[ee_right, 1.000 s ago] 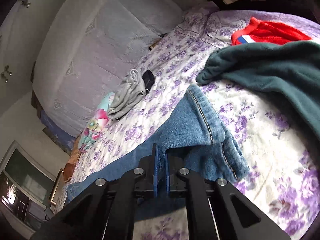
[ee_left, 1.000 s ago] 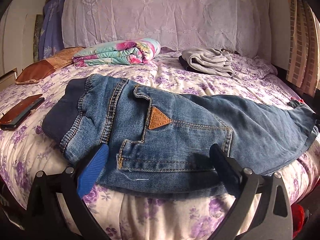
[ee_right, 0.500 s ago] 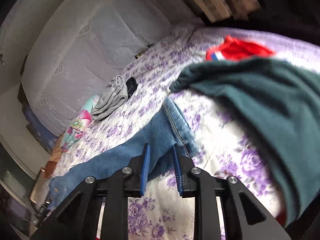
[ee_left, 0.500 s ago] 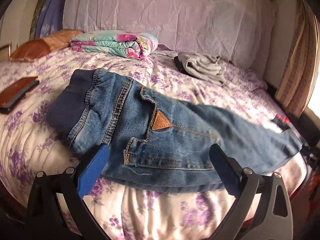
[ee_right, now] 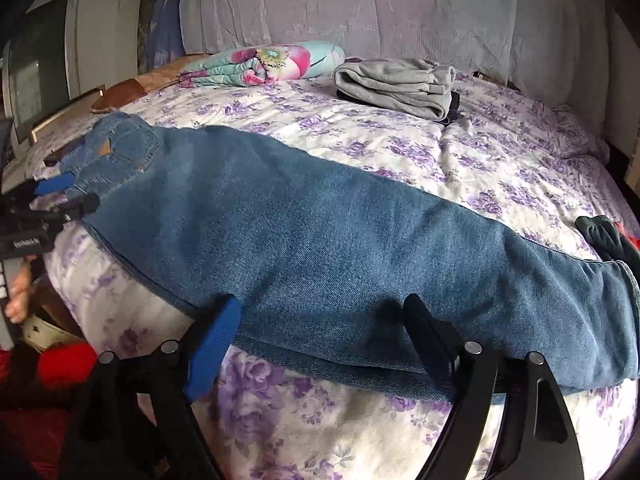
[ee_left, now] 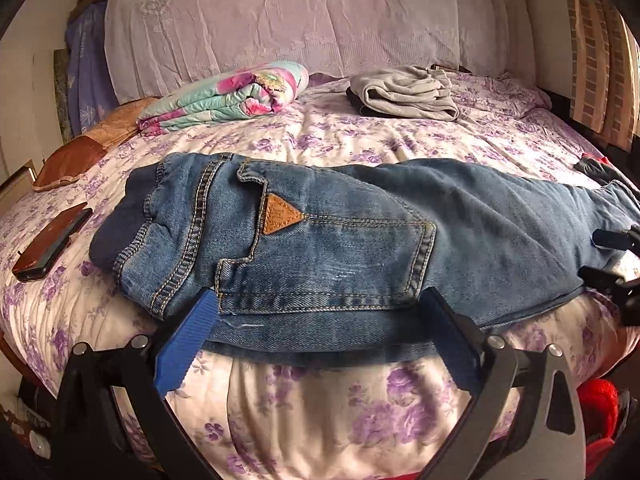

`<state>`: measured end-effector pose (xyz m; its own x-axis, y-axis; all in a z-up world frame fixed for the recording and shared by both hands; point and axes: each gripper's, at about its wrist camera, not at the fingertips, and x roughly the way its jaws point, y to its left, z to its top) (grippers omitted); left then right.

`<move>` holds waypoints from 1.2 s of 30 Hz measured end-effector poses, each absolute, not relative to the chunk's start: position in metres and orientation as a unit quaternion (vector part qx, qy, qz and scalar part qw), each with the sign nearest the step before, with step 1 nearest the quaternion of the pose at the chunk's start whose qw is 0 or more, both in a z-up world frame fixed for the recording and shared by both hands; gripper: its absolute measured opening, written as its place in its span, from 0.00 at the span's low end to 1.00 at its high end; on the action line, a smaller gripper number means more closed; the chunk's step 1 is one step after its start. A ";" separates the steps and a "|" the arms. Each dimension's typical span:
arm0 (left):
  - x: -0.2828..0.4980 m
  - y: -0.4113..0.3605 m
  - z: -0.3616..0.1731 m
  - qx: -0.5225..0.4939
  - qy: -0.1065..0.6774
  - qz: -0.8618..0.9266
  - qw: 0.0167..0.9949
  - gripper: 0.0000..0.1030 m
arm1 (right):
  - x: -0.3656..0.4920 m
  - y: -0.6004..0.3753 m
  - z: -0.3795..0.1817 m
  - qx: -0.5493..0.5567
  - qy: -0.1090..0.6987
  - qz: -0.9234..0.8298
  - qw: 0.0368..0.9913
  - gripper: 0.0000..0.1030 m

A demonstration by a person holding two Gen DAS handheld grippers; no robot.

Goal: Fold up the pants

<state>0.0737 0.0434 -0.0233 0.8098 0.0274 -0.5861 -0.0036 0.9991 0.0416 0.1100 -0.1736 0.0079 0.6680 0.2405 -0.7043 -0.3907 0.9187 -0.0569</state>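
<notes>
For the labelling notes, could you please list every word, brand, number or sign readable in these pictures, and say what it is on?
Tan leather patch on the jeans: embossed mark, too blurred to read.
White lettering on the left gripper: too small to read.
No other text is visible.

Blue denim pants [ee_left: 360,236] lie flat lengthwise along the bed's near edge, legs stacked, pocket up.

A bed [ee_left: 360,140] with a purple-flowered cover carries a folded floral quilt [ee_left: 224,96] near the headboard, a folded grey garment [ee_left: 408,92] beside it, a brown cushion [ee_left: 76,152] and a dark phone [ee_left: 50,242] at the left edge.
</notes>
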 end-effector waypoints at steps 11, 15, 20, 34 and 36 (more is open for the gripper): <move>0.079 0.071 -0.020 -0.060 0.310 -0.014 0.949 0.95 | 0.218 -0.049 0.056 -0.173 0.347 0.246 0.888 0.48; 0.082 0.051 -0.028 0.002 0.305 0.020 0.952 0.96 | 0.206 -0.023 0.002 -0.248 0.375 0.245 0.859 0.33; 0.085 0.055 -0.030 0.003 0.289 0.014 0.957 0.96 | 0.215 -0.046 0.027 -0.167 0.418 0.308 0.838 0.41; 0.079 0.050 -0.035 0.015 0.270 0.017 0.963 0.96 | 0.255 -0.011 0.017 -0.163 0.427 0.324 0.829 0.16; 0.080 0.050 -0.035 0.015 0.270 0.017 0.963 0.96 | 0.271 -0.010 0.013 -0.153 0.441 0.318 0.826 0.15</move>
